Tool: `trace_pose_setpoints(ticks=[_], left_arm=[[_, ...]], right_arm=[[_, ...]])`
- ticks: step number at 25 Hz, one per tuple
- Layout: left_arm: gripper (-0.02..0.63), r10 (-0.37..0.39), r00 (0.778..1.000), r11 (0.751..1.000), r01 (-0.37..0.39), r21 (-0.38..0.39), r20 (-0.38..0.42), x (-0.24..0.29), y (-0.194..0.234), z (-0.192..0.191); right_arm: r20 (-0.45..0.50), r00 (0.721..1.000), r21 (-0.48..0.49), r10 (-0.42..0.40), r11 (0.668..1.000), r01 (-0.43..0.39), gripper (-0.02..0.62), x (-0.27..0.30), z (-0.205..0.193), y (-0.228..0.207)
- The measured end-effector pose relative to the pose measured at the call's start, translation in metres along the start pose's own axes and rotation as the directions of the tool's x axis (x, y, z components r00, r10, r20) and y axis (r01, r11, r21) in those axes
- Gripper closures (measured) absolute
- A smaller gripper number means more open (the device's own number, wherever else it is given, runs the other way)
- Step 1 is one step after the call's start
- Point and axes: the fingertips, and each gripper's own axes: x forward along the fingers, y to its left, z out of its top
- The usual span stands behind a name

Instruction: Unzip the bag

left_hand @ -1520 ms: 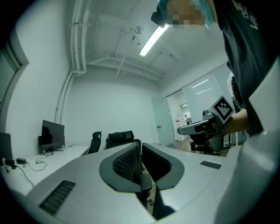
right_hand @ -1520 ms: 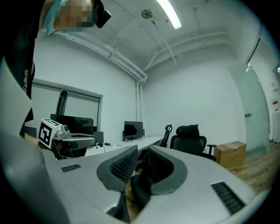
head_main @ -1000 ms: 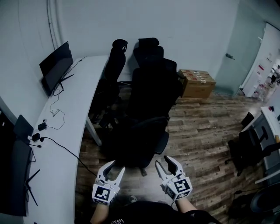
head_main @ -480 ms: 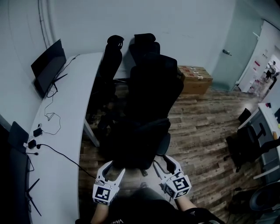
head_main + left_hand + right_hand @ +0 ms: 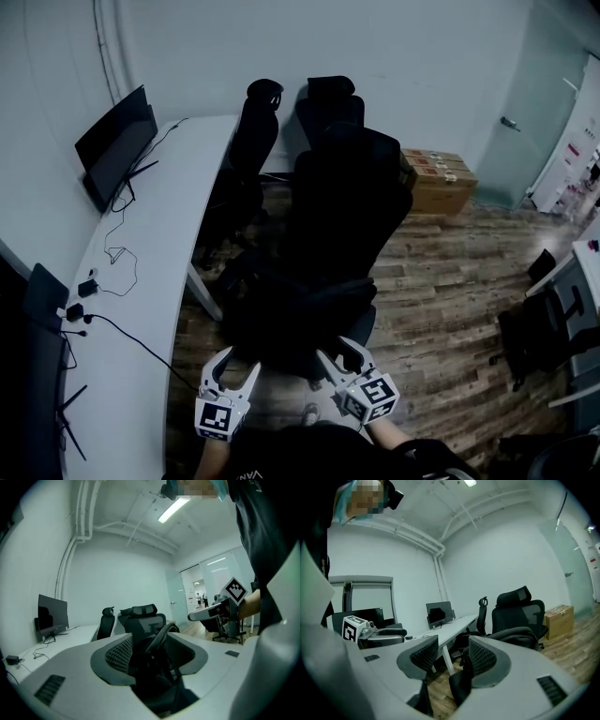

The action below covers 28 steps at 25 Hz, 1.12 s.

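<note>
A black office chair [image 5: 337, 206] stands just ahead of me. A dark mass, which looks like the black bag [image 5: 281, 314], lies on its seat; its outline is lost in the dark. In the left gripper view a black curved strap [image 5: 158, 641] shows between the jaws. My left gripper [image 5: 240, 362] is open at the seat's near left edge, and its jaws have just been opening; nothing is pressed between them. My right gripper [image 5: 339, 351] is open at the seat's near right edge; its jaws have also just been opening, with nothing in them.
A long white desk [image 5: 141, 281] runs along the left with a monitor [image 5: 114, 145] and cables. Two more black chairs [image 5: 253, 141] stand behind the first. Cardboard boxes [image 5: 441, 178] sit by the far wall. Wooden floor [image 5: 441, 309] spreads to the right.
Both grippers have moved forward to the chair's seat, and their jaws stand wider apart. The head view has shifted slightly.
</note>
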Motion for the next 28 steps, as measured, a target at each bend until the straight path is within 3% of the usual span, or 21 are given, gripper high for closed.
trace_pose_setpoints(ticks=[8, 13, 19, 28], left_arm=[[0.367, 0.009, 1.000, 1.000, -0.009, 0.023, 0.010, 0.050, 0.003, 0.001], [0.367, -0.033, 0.999, 0.999, 0.033, 0.029, -0.017, 0.068, 0.018, -0.012], [0.367, -0.152, 0.988, 0.987, 0.153, 0.048, -0.014, 0.094, 0.050, -0.017], [0.367, -0.324, 0.942, 0.938, 0.331, 0.104, -0.084, 0.110, 0.092, -0.049]], right_arm=[[-0.020, 0.998, -0.014, 0.052, 0.999, -0.053, 0.411, 0.032, -0.013, -0.023], [-0.039, 0.998, -0.004, 0.042, 0.999, -0.043, 0.411, 0.053, -0.025, -0.023], [-0.080, 0.996, 0.025, -0.033, 0.999, 0.035, 0.411, 0.089, -0.051, -0.017], [-0.084, 0.980, 0.116, -0.181, 0.975, 0.190, 0.411, 0.149, -0.094, -0.007]])
